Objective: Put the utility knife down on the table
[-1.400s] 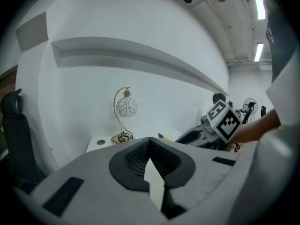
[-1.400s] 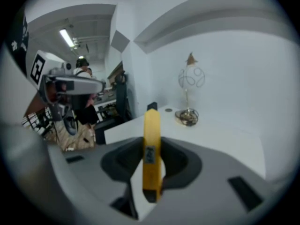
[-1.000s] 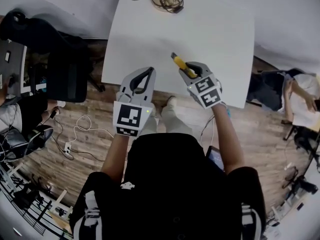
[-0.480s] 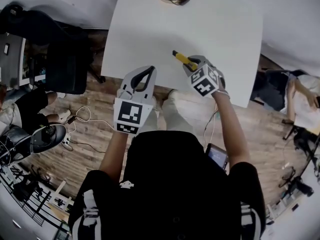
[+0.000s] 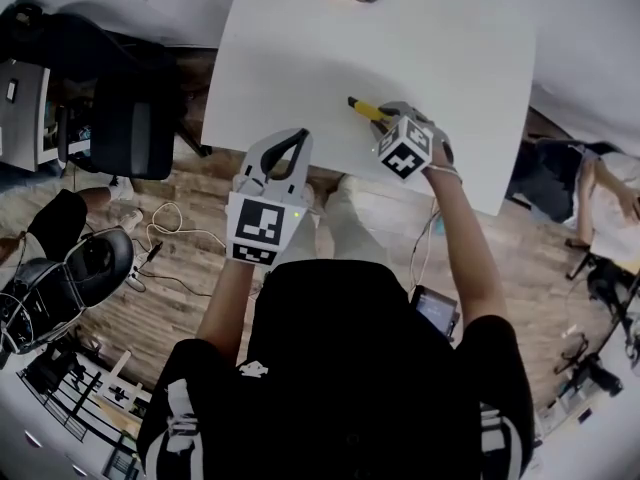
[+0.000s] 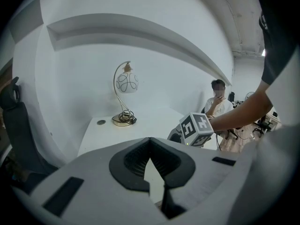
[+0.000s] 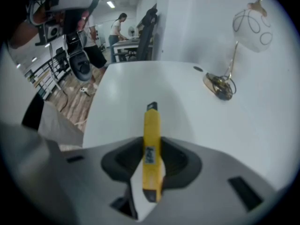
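- Yellow utility knife (image 5: 366, 110), seen in the head view, is sticking out of the right gripper (image 5: 385, 118) above the white table (image 5: 300, 58), close to the near edge and toward the right corner. Its tip is pointing toward the far left corner. Whether it is touching the tabletop cannot be told.
- In the same view, the left gripper (image 5: 296, 140) is hanging at the near edge, toward the left corner and well apart from the knife. A black office chair (image 5: 120, 118) is standing on the wooden floor (image 5: 150, 308) beside the table's left edge.
- Left gripper view: the left gripper (image 6: 150, 139) is showing its jaws pressed together at the tips, with nothing between them. Beyond them, a lamp (image 6: 125, 83) with a round white shade is standing at the far edge of the table (image 6: 103, 135). The right gripper's marker cube (image 6: 197, 128) is showing to the right, and a seated person (image 6: 216, 102) is in the background.
- Right gripper view: the right gripper (image 7: 152, 143) is clamping the knife (image 7: 151, 125) between its two dark pads. The yellow handle is running straight away from the camera, and its black tip is reaching out over the table (image 7: 117, 93). The lamp (image 7: 251, 22) is standing toward the far right.
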`<state>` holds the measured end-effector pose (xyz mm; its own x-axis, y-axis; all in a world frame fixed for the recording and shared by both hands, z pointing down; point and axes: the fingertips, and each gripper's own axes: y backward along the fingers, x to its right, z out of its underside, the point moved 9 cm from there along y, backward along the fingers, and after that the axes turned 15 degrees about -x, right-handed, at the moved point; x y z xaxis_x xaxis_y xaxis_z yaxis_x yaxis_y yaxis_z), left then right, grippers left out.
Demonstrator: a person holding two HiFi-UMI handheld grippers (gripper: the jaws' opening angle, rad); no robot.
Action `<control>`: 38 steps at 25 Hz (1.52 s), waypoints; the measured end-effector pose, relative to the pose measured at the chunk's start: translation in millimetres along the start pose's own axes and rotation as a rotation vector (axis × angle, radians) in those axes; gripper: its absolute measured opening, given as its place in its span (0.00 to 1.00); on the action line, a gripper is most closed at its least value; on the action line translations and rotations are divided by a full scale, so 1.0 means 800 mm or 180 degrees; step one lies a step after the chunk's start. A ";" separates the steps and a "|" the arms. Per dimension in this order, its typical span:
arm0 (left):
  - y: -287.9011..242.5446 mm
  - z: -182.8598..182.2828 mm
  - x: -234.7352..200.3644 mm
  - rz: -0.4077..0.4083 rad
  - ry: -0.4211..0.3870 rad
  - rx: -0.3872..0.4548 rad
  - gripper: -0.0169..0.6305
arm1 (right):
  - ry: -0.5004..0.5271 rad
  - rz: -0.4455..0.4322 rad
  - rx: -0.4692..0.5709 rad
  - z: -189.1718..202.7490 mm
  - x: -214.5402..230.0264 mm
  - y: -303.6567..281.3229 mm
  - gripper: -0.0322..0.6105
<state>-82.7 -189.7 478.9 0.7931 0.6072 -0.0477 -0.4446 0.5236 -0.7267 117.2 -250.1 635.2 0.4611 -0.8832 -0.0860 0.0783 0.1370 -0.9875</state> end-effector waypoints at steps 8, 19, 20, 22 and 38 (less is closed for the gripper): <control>-0.004 0.009 0.004 0.0019 0.0019 -0.0064 0.06 | 0.0017 -0.0064 -0.0097 0.005 0.001 -0.018 0.26; -0.002 0.010 0.005 0.0042 0.0034 -0.0061 0.06 | -0.0107 -0.0059 -0.0139 0.006 0.006 -0.021 0.27; -0.001 0.010 0.005 0.0043 0.0032 -0.0060 0.06 | -0.0118 -0.0051 -0.0135 0.005 0.006 -0.021 0.27; -0.001 0.010 0.005 0.0046 0.0035 -0.0052 0.06 | -0.0142 -0.0044 -0.0133 0.005 0.005 -0.021 0.27; 0.010 -0.004 0.000 0.0056 -0.0079 0.0046 0.06 | -0.0402 -0.0058 -0.0016 0.012 0.003 0.010 0.32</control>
<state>-84.9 -187.4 470.6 0.7745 0.6311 -0.0432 -0.4646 0.5212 -0.7159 127.5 -247.2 628.4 0.5674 -0.8219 -0.0509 0.0834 0.1189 -0.9894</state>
